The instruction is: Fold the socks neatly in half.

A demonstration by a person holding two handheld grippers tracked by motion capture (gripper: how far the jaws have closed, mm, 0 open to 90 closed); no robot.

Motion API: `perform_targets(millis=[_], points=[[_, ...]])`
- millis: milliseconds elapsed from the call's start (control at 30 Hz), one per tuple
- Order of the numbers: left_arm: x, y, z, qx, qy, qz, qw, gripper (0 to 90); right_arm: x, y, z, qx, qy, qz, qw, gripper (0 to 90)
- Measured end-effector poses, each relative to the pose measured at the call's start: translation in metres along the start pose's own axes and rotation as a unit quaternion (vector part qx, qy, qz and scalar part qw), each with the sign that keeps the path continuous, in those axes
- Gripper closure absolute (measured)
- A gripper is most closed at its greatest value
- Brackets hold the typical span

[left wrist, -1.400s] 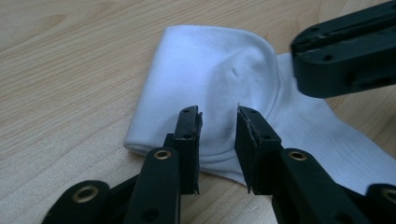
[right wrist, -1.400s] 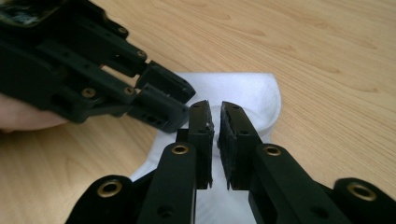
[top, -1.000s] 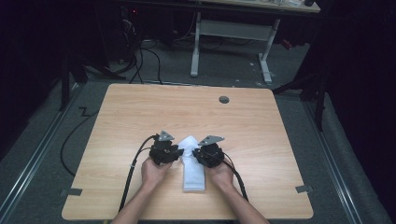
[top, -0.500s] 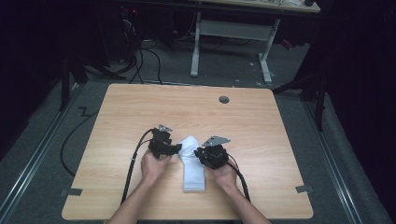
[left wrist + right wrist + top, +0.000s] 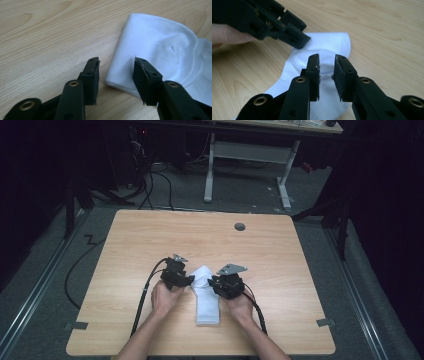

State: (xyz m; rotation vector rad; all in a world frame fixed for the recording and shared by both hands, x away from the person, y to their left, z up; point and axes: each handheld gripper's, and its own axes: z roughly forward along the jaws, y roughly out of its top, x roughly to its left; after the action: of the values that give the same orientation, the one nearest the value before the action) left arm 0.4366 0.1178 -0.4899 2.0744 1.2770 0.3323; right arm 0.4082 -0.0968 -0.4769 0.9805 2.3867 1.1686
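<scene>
A white sock (image 5: 208, 304) lies flat on the wooden table (image 5: 125, 245), its near end toward the person. My left gripper (image 5: 190, 280) sits at the sock's upper left. Its jaws have just been closing and stand open across the sock's folded corner (image 5: 150, 47), one on bare wood, one over cloth. My right gripper (image 5: 213, 281) is at the upper right. Its jaws (image 5: 325, 75) have just been opening; they stand a little apart just above the sock (image 5: 329, 45), gripping nothing. The left gripper (image 5: 294, 37) rests on the sock's far edge.
A round grey grommet (image 5: 240, 226) sits in the far part of the table. Tape marks (image 5: 76, 325) (image 5: 325, 322) lie near the front corners. Black cables (image 5: 145, 295) trail from both grippers toward the front edge. Desk legs (image 5: 209, 170) stand on the floor beyond.
Both hands have stayed at the sock's upper end. The left gripper has shifted slightly toward the far side. The sock lies where it was.
</scene>
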Motion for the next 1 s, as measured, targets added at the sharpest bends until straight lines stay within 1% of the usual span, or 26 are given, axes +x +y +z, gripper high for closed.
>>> perform_targets(millis=[33, 100, 167, 233, 333, 400, 467, 533, 567, 633, 667, 700, 833, 1000], points=[[0.000, 0.000, 0.000, 0.000, -0.001, 0.001, 1.0000, 58.5, 0.000, 0.003, 0.001, -0.002, -0.002, -0.006, 1.0000, 73.2], [-0.001, 0.000, 0.000, 0.000, -0.006, 0.004, 1.0000, 61.2, 0.000, 0.006, 0.004, -0.002, -0.004, -0.006, 1.0000, 72.3], [0.000, 0.000, 0.000, 0.001, -0.011, 0.003, 0.9999, 62.9, 0.000, 0.008, 0.009, 0.001, -0.006, -0.001, 1.0000, 71.7], [0.001, 0.001, 0.000, 0.004, -0.017, 0.001, 0.9999, 64.9, -0.001, 0.007, 0.015, 0.010, -0.005, 0.003, 0.9999, 71.2], [0.004, 0.001, 0.000, 0.006, -0.033, -0.007, 0.9994, 70.3, -0.002, 0.004, 0.021, 0.027, -0.004, 0.005, 0.9996, 70.9], [0.005, 0.001, 0.000, 0.003, -0.038, -0.008, 0.9992, 75.1, -0.002, 0.002, 0.022, 0.032, -0.003, 0.001, 0.9995, 70.9], [0.005, 0.000, -0.001, -0.001, -0.041, -0.008, 0.9991, 77.8, -0.001, 0.001, 0.022, 0.034, -0.002, -0.002, 0.9994, 70.9], [0.006, 0.000, -0.002, -0.008, -0.049, -0.013, 0.9987, 80.7, -0.001, -0.001, 0.021, 0.038, -0.001, -0.006, 0.9993, 70.9], [0.007, 0.000, -0.003, -0.014, -0.057, -0.018, 0.9981, 81.5, -0.001, -0.002, 0.022, 0.038, 0.000, -0.008, 0.9993, 70.8], [0.007, 0.000, -0.005, -0.024, -0.062, -0.019, 0.9976, 82.9, -0.001, -0.004, 0.021, 0.038, 0.000, -0.008, 0.9993, 70.7], [0.006, 0.000, -0.007, -0.029, -0.064, -0.016, 0.9974, 83.1, 0.000, -0.005, 0.020, 0.040, 0.000, -0.001, 0.9992, 70.7], [0.005, 0.000, -0.008, -0.033, -0.066, -0.013, 0.9972, 83.3, -0.001, -0.006, 0.020, 0.038, 0.001, -0.009, 0.9992, 70.6], [0.001, 0.001, -0.014, -0.047, -0.073, -0.007, 0.9962, 83.7, 0.001, -0.008, 0.016, 0.035, 0.001, -0.010, 0.9993, 69.7], [-0.002, 0.001, -0.020, -0.064, -0.080, 0.001, 0.9948, 83.9, 0.006, -0.012, 0.006, 0.021, 0.008, -0.014, 0.9996, 70.0]])
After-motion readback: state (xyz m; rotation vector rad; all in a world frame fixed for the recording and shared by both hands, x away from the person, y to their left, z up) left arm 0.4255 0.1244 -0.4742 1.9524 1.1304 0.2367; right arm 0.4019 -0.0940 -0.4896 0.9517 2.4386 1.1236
